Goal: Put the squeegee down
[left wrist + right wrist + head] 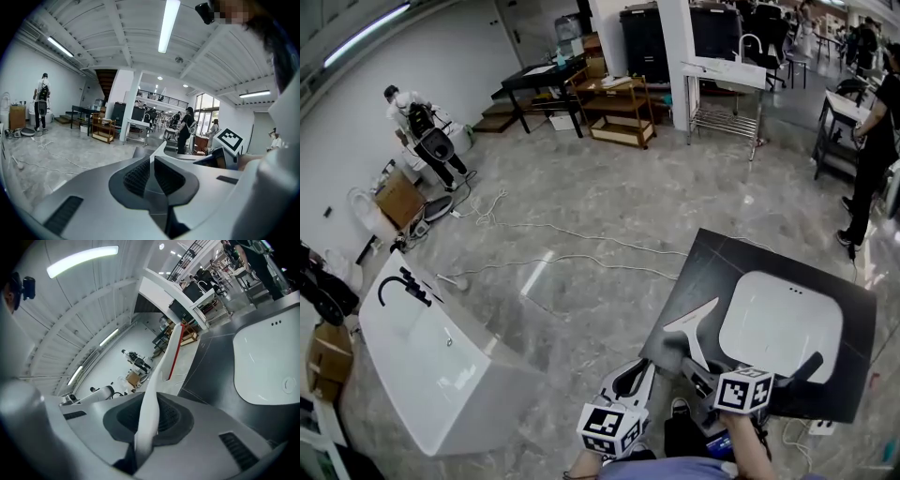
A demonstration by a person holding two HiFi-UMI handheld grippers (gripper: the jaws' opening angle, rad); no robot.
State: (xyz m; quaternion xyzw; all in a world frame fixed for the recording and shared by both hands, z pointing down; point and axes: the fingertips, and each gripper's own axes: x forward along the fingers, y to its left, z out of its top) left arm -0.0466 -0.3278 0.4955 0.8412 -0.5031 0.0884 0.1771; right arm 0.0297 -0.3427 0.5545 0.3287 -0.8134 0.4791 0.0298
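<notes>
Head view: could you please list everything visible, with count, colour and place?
countertop: one, black, lower right
basin: one, white, set in the countertop
squeegee: one, white, over the countertop's left part
bathtub: one, white, lower left
faucet: one, black, on the bathtub's far end
cables: several, white, on the floor
shelf cart: one, wooden, top centre
table: one, black, left of the shelf cart
person at left: one, white top, by the wall
person at right: one, black clothes, right edge
left gripper: one, grey, jaws together, empty
right gripper: one, grey, shut on the squeegee
</notes>
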